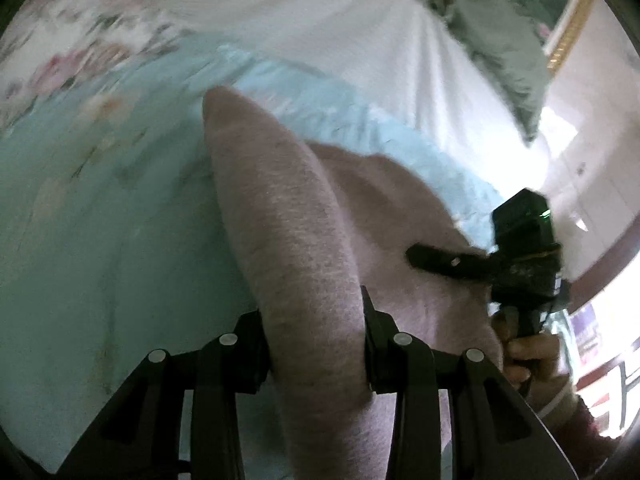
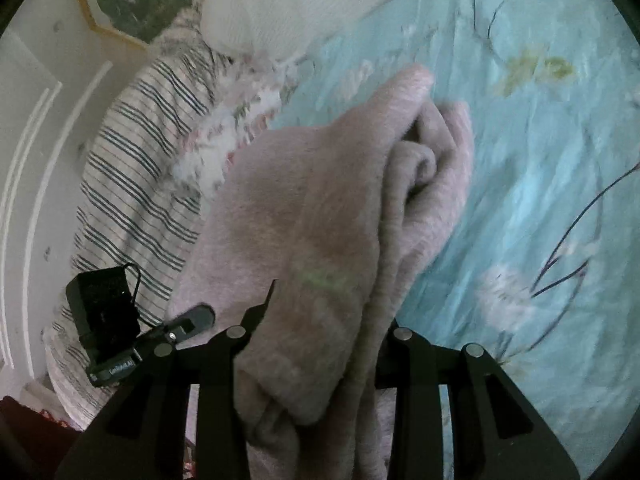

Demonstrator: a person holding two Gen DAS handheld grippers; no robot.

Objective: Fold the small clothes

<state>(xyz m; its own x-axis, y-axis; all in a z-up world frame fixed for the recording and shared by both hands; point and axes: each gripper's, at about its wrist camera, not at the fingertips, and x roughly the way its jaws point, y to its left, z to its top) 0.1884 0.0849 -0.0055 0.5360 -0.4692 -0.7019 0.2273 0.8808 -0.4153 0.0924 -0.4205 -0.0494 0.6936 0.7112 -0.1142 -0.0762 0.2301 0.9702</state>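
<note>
Two claws grip one pink garment [image 1: 304, 216] above the light-blue floral bed sheet [image 1: 80, 220]: in the left wrist view, the left claw [image 1: 316, 344] is clamped on a fold, the right claw [image 1: 432, 258] reaching in from the right. In the right wrist view, the right claw [image 2: 324, 344] pinches the bunched garment [image 2: 320, 208], with the sheet [image 2: 540, 168] on the right and a striped pillow [image 2: 140, 160] far left.

The pink garment [image 1: 296, 248] is a soft, fuzzy knit, dusty pink all over, held up off the bed [image 1: 80, 220] with its lower part drooping toward the light blue flowered bedspread. In the left wrist view one thick fold of it runs up and away as a long rounded ridge, with a broader flat part spread to the right of it. In the right wrist view it [image 2: 320, 220] is bunched into several layers, its far end rolled in on itself in loose curls.
</note>
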